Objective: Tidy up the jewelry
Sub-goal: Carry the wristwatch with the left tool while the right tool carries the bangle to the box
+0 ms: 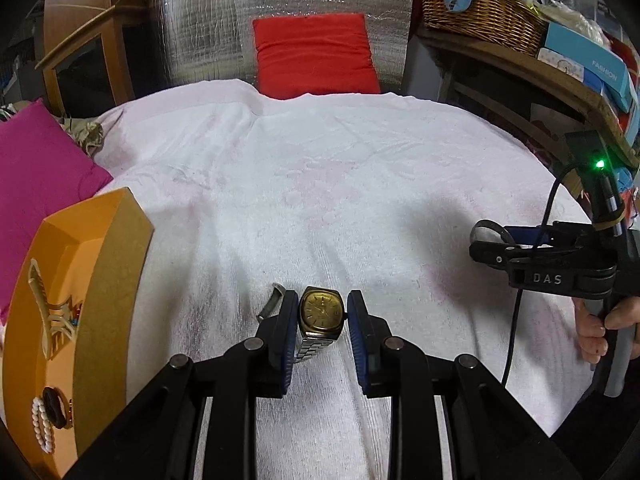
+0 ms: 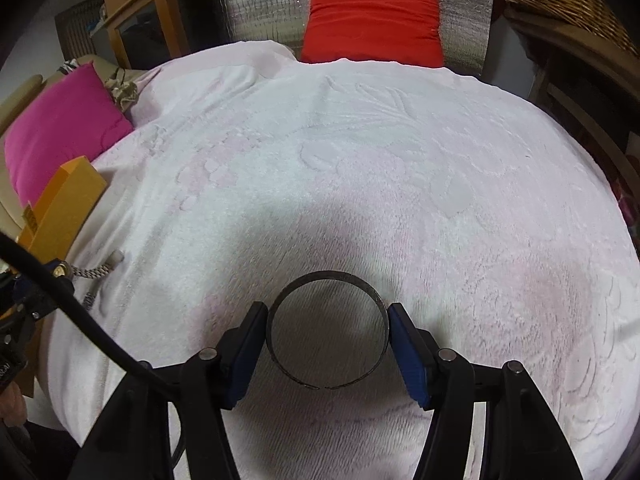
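Note:
A gold-faced wristwatch [image 1: 322,310] with a metal link band is pinched between the blue pads of my left gripper [image 1: 321,320], which is shut on it just above the white bedspread [image 1: 340,184]. The band hangs down and curls behind the left finger. My right gripper [image 2: 328,314] is shut on a dark metal cuff bangle [image 2: 328,275], whose slit faces the camera. In the left wrist view the right gripper [image 1: 494,240] shows at the right edge with the bangle [image 1: 486,226], held by a hand [image 1: 600,332].
An orange box [image 1: 116,280] stands at the left on the bed, and it also shows in the right wrist view [image 2: 64,200]. It holds a cream hair claw [image 1: 54,316], a white bead bracelet [image 1: 40,426] and a dark ring. A magenta pillow [image 1: 36,184], a red pillow [image 1: 314,56] and a wicker basket [image 1: 480,8] ring the bed.

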{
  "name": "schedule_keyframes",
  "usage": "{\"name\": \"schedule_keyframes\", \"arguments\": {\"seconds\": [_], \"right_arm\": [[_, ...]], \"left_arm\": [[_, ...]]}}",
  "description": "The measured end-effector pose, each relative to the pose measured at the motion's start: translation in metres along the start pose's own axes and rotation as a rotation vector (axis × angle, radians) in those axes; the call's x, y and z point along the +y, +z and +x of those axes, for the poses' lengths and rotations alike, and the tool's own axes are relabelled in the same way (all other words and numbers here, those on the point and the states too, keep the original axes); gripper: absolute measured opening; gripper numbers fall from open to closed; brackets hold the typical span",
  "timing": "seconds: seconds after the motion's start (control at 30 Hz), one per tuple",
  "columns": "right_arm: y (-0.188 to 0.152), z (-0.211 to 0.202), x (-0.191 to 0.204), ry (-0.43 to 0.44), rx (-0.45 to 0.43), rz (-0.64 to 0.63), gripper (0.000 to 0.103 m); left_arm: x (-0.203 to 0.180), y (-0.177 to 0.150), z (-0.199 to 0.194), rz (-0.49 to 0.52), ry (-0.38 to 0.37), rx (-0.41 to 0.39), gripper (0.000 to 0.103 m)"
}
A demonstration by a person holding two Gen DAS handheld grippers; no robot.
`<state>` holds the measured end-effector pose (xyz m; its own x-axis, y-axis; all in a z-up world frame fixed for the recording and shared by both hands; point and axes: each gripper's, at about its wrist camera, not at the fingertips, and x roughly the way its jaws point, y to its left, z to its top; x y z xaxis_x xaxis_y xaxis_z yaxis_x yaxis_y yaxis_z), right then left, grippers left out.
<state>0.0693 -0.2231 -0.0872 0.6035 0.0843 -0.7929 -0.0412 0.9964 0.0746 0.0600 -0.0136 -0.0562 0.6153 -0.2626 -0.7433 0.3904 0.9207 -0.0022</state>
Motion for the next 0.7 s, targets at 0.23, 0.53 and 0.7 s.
{"name": "schedule_keyframes", "arguments": {"seconds": [0.23,0.53,0.7], "right_arm": [[-0.008,-0.017,0.004,0.048,-0.016,0.043,0.064],[-0.028,-0.036,0.018,0.109,-0.028,0.085,0.064],[-0.039,-0.043,0.025,0.131,-0.028,0.099,0.064]], "left_arm": [[-0.001,-0.003,-0.012,-0.005,0.038,-0.029,0.026],[-0.002,-0.011,-0.022,-0.018,0.079,-0.036,0.026],[-0.005,-0.017,-0.026,-0.014,0.101,-0.037,0.026]]}}
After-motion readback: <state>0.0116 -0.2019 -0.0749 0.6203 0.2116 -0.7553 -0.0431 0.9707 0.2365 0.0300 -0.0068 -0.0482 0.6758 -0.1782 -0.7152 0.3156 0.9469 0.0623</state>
